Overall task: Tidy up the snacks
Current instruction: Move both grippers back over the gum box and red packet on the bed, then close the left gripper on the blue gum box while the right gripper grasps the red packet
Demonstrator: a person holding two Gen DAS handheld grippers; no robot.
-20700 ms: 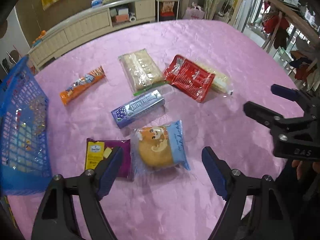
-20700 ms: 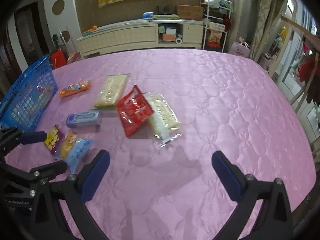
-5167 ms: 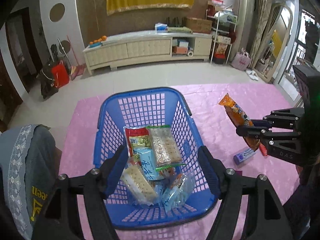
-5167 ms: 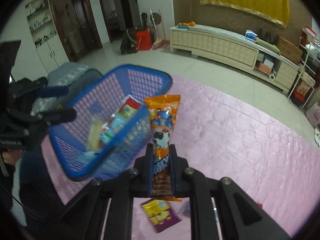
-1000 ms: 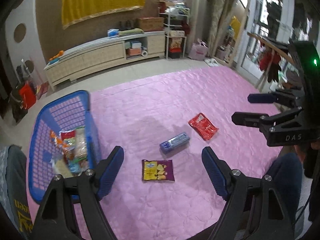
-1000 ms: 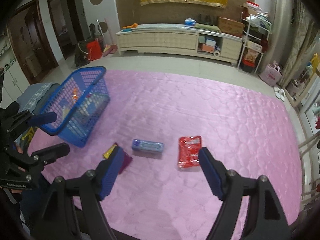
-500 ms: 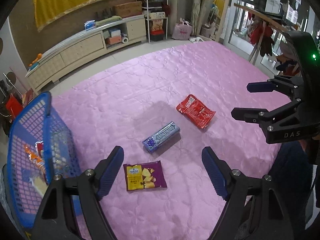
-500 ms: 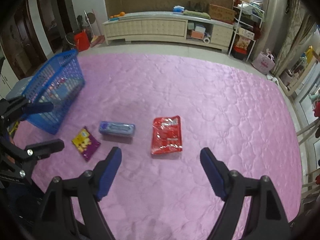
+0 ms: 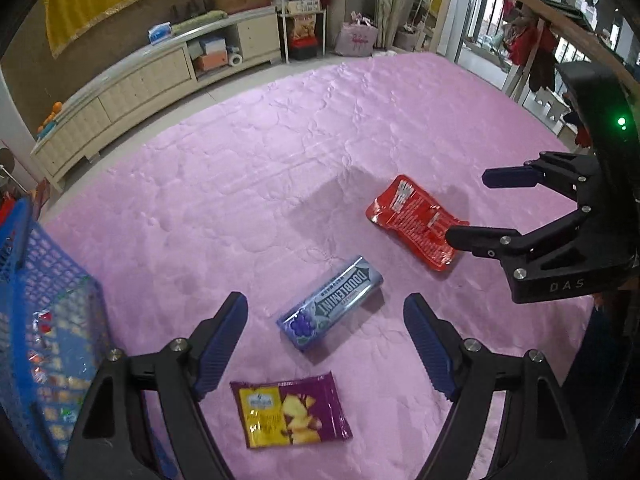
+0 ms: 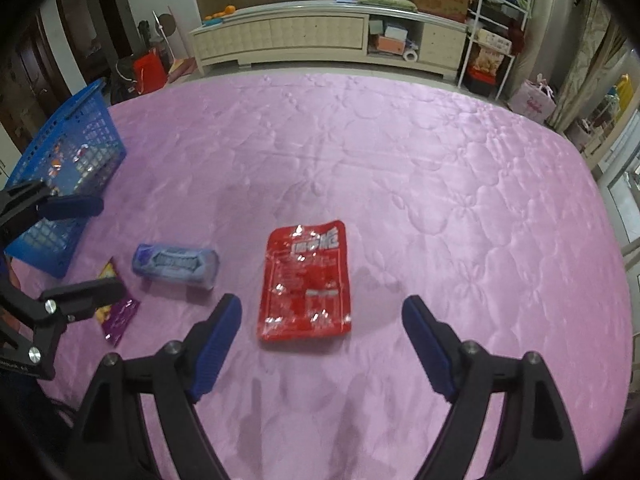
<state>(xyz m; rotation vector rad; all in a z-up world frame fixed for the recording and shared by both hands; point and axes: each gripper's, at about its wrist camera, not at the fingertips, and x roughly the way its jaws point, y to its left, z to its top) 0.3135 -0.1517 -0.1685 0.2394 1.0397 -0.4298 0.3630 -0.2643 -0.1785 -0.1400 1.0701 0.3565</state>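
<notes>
Overhead, both tongs, left (image 9: pixel 325 344) and right (image 10: pixel 321 342), tilt steeply downward, spread wide, gripping nothing.

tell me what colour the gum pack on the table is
Blue-purple with silver lettering, on the gum pack; clearest in the left wrist view.

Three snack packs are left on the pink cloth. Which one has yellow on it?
The purple chip packet, lying nearest the left gripper. Half its face is yellow; the Doublemint gum pack is blue and the third pouch is red.
</notes>
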